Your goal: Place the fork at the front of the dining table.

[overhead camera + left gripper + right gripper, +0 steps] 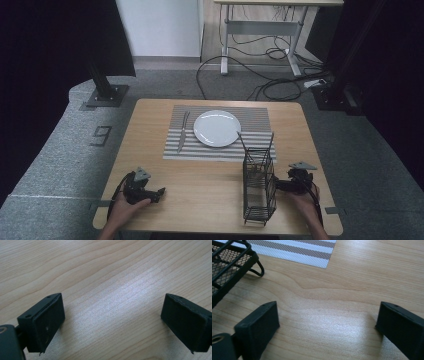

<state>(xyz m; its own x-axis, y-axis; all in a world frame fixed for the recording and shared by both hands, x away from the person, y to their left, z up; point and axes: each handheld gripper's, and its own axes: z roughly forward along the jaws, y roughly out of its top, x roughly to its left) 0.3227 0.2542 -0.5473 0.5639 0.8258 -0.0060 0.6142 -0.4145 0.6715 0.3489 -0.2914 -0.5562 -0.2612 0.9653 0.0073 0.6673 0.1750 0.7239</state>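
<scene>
Basket (227, 267) cut off (left) — contents unclear

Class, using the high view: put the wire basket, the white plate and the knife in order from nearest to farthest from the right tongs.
1. Wire basket, just left of the right tongs.
2. White plate, farther up on the striped mat.
3. Knife, left of the plate, farthest.

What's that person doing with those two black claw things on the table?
Nothing is being held yet. A person rests the left gripper and the right gripper on the wooden table, both open and empty. The right one sits beside a black wire basket. Farther back, a white plate and a knife lie on a striped placemat.
</scene>
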